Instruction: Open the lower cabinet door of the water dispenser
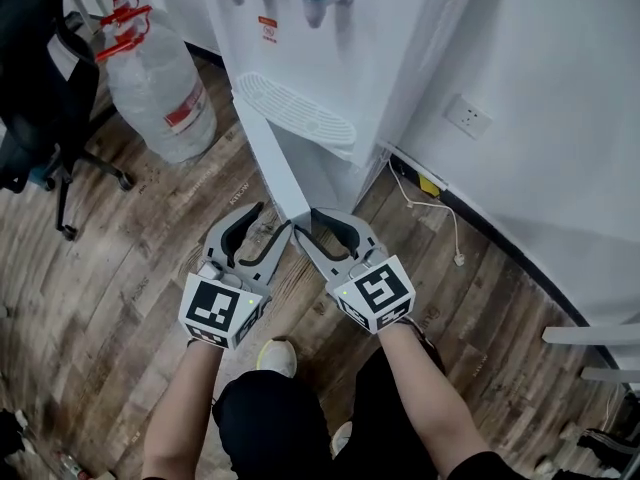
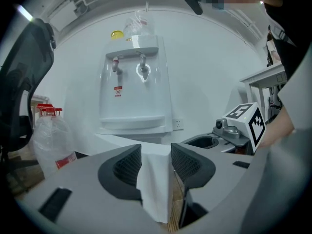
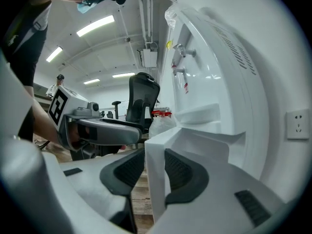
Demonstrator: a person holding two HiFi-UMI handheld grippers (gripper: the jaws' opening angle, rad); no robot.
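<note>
The water dispenser [image 1: 300,38] stands at the far side, and its lower door [image 1: 275,168] already hangs ajar with its free edge pointing back at me. My left gripper [image 1: 272,218] has its jaws parted loosely around that edge. My right gripper [image 3: 155,160] looks snug on it, with a pad on each face. My worry is that grip: it is only on the rim, so pulling straight instead of along the door's arc could let the door slip out. The loose left jaws could also snag the edge, and a wide swing left may hit the bottle [image 1: 160,88].
</note>
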